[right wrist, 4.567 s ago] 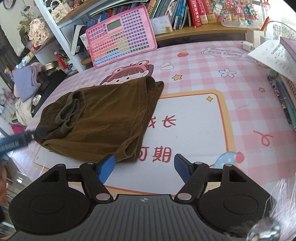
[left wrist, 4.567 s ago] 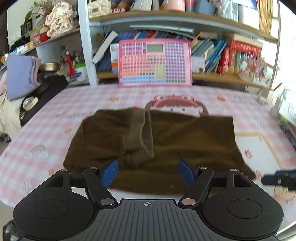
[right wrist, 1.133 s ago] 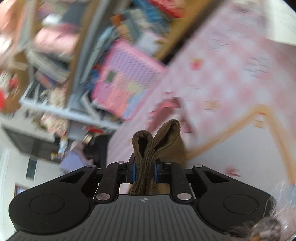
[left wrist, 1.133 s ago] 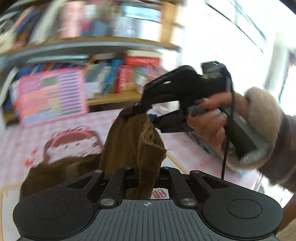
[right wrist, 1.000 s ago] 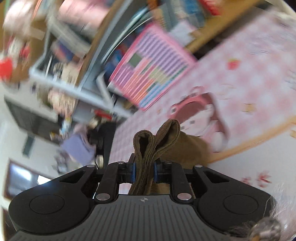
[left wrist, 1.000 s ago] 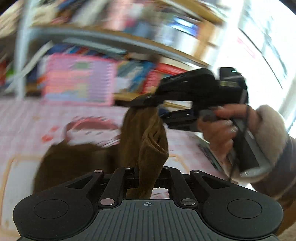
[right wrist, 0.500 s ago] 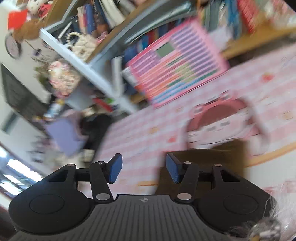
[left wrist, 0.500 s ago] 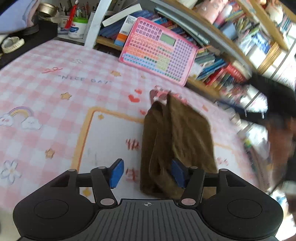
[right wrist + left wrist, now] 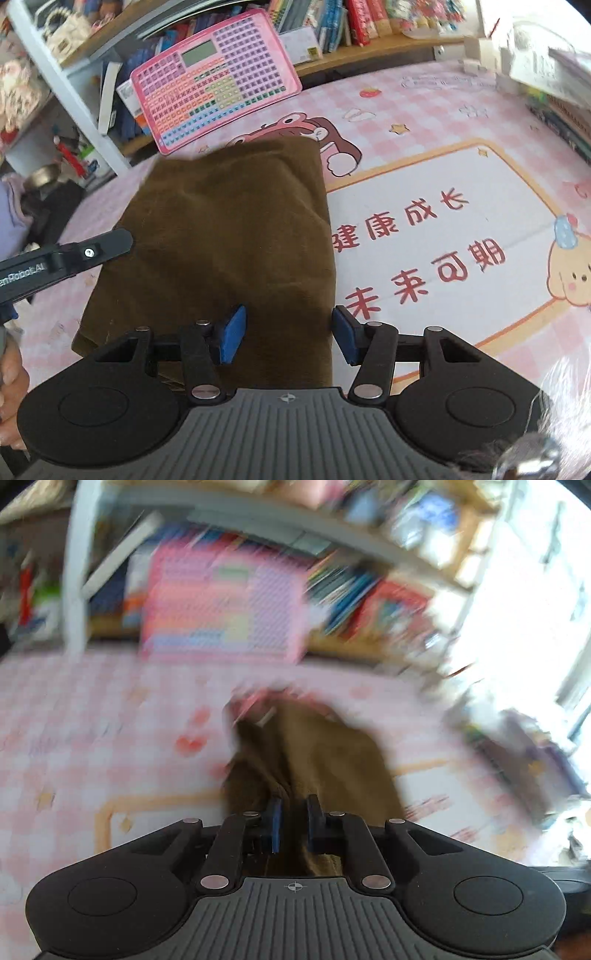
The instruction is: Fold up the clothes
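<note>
The brown, soft velour garment [image 9: 229, 236] that both grippers were holding up in the air a second ago now lies folded into a narrow rectangle on the pink checked worktop [image 9: 424, 103]. Half a second ago both pairs of jaws stood open over it. The fold looks laid down, and the next one appears to be starting from the near edge.

The right gripper [image 9: 286, 334] has its jaws wide apart, blue pads empty. The garment's near right edge passes between them and runs forward from there. I cannot tell whether either pad touches the cloth.

The left gripper [image 9: 293, 823] has since narrowed its jaws. Only a slim gap remains between the blue pads, and a ridge of brown cloth runs through it. They look clamped on that ridge, though the blur of the left wrist view makes it hard to be sure. Beyond these jaws the garment [image 9: 314, 760] stretches straight ahead. The pink keypad toy board [image 9: 214, 81] leans against the shelf, well past its far end.
</note>
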Action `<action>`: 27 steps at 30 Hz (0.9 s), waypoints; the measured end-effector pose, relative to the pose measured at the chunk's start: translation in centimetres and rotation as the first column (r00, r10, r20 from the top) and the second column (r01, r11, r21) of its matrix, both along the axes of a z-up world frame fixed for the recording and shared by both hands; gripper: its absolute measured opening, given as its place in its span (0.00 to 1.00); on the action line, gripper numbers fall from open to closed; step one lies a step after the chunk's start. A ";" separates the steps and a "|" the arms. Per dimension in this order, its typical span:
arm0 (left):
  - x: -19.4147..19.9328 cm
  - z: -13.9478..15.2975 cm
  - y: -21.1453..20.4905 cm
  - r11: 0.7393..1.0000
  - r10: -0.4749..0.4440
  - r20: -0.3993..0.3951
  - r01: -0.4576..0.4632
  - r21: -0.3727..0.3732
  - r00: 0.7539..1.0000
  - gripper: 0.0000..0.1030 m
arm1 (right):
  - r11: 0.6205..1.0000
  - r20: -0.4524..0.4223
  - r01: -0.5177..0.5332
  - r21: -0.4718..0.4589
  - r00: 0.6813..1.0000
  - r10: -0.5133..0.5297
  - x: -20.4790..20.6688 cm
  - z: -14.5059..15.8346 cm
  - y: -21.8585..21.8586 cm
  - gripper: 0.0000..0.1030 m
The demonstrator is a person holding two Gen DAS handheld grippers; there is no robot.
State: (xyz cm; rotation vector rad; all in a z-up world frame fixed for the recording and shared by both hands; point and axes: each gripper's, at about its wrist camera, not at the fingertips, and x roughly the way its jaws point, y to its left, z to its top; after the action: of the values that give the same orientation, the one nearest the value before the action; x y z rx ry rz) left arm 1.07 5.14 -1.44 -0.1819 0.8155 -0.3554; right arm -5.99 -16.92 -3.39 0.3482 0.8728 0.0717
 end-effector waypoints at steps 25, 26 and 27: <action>-8.9 0.9 2.2 0.998 -0.055 0.041 0.054 0.023 0.998 0.73 | 0.995 0.058 0.006 -0.099 0.998 0.000 -6.3 2.6 2.0 0.56; -8.9 0.9 2.2 0.998 -0.060 0.038 0.059 0.026 0.997 0.75 | 0.995 0.051 0.006 -0.101 0.999 -0.001 -6.4 2.5 2.1 0.58; -8.9 0.9 2.2 0.998 -0.063 0.035 0.063 0.027 0.997 0.78 | 0.995 0.044 0.006 -0.103 0.999 -0.002 -6.6 2.4 2.1 0.60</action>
State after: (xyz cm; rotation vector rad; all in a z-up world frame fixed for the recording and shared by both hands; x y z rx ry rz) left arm -7.82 7.35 -0.58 -0.1257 0.7914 -0.4063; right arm -12.58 -14.78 -1.00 0.2508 0.8286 0.0305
